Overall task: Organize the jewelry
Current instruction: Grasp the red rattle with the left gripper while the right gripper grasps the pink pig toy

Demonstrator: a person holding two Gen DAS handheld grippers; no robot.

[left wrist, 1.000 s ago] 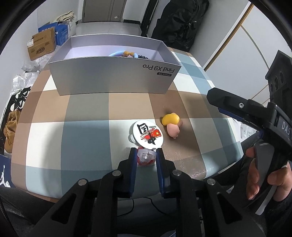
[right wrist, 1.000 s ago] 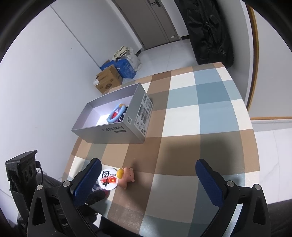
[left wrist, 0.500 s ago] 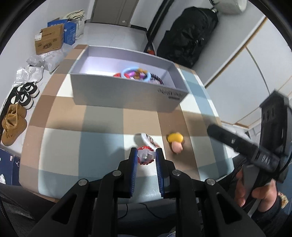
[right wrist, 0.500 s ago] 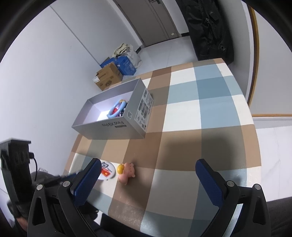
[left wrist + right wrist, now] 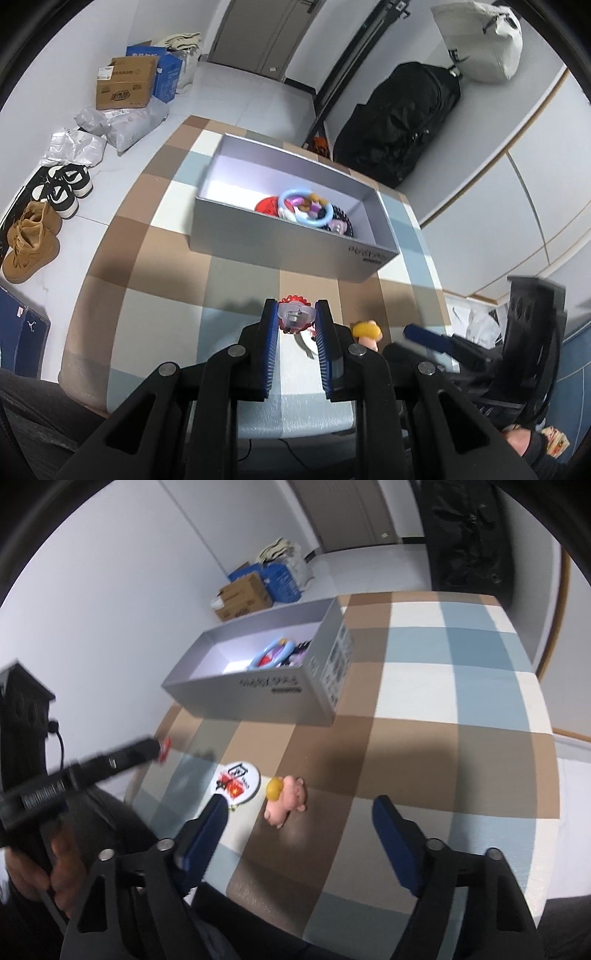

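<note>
Checked worktop [image 5: 166, 280], grey box [image 5: 280, 245] ahead of the left fingers [image 5: 295, 317], which are clenched on a red clip [image 5: 293, 319], lifted clear. Carry it forward over the near wall, keep squeeze, release above the bangle [image 5: 304, 206] pile. Right fingers [image 5: 299, 814] spread wide, empty, pig [image 5: 286, 799] and badge [image 5: 236, 777] lying between and just ahead; keep them out of the path.

Open checked tablecloth [image 5: 424, 738] between near edge and grey box [image 5: 280, 240].
Near-left zone obstructed by round badge [image 5: 238, 777] and pink pig figure [image 5: 286, 799], just beside each other. Box interior crowded at right end by blue ring [image 5: 304, 206] and trinkets; left end bare. Right half of tabletop unobstructed.
</note>
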